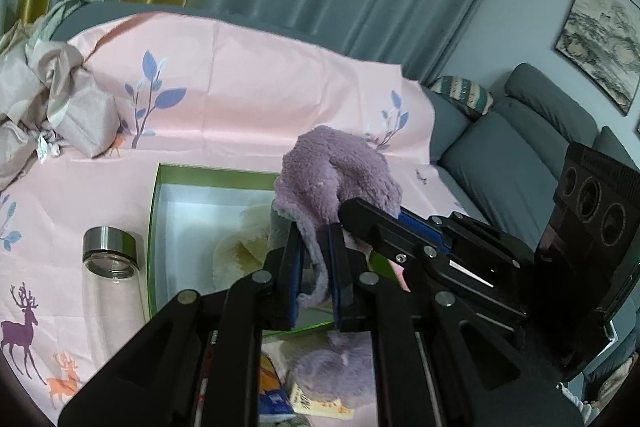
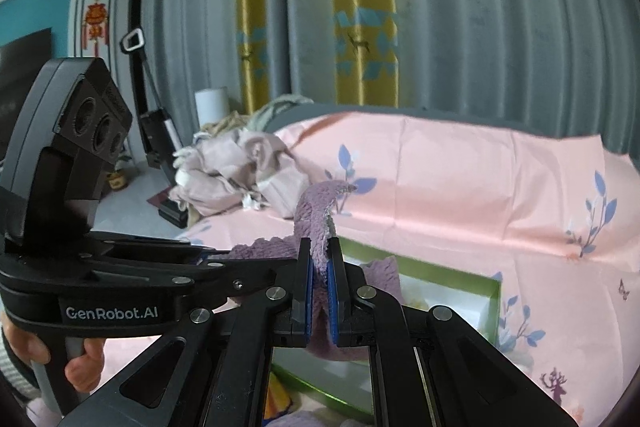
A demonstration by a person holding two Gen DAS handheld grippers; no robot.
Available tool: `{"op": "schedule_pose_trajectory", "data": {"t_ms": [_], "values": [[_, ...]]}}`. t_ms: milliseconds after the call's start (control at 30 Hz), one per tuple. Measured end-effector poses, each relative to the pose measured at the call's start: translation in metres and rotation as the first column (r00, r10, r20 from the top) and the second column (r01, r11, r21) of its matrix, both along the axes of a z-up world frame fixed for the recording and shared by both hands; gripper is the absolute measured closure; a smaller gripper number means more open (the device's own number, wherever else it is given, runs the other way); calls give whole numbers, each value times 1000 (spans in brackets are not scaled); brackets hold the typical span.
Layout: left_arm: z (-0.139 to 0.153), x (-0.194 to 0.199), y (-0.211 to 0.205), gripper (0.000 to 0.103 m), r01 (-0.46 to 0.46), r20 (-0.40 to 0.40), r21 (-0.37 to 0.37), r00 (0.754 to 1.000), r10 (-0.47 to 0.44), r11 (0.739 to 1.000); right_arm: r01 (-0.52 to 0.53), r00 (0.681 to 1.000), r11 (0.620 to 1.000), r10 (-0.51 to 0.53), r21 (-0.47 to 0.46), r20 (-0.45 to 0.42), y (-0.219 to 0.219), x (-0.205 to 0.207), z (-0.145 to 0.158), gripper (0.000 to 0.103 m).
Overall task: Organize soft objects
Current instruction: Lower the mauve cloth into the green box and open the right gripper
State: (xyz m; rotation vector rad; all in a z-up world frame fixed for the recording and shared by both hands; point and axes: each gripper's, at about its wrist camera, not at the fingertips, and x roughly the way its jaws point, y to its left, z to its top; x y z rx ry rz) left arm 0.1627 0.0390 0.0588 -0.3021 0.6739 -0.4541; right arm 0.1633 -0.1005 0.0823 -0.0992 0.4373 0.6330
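A fluffy purple cloth (image 1: 340, 175) is held up over a green-rimmed open box (image 1: 154, 227) with a white inside. My left gripper (image 1: 316, 239) is shut on one edge of the cloth. My right gripper (image 2: 319, 259) is shut on another part of the same cloth (image 2: 316, 215), and it shows in the left wrist view (image 1: 360, 211) reaching in from the right. A cream soft item (image 1: 240, 251) lies in the box. A second purple fluffy piece (image 1: 332, 371) lies below the box. The box also shows in the right wrist view (image 2: 494, 303).
The box sits on a pink sheet (image 1: 248, 83) with leaf and deer prints. A glass bottle with a metal cap (image 1: 112, 267) lies left of the box. Crumpled bedding (image 1: 52, 107) is piled at the far left. A grey sofa (image 1: 520, 163) stands to the right. Small packets (image 1: 276, 395) lie near the front.
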Motion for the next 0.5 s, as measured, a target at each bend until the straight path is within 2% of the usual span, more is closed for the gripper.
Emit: {"op": "schedule_pose_trajectory", "data": {"t_ms": [133, 400, 500], "values": [[-15, 14, 0, 95, -20, -36, 17, 999, 21, 1000, 16, 999, 1000, -16, -8, -47, 1, 16, -14, 96], [-41, 33, -3, 95, -59, -113, 113, 991, 72, 992, 74, 987, 996, -81, -57, -136, 0, 34, -39, 96], [-46, 36, -6, 95, -62, -118, 143, 990, 79, 988, 88, 982, 994, -97, -64, -161, -3, 40, -44, 96]]}}
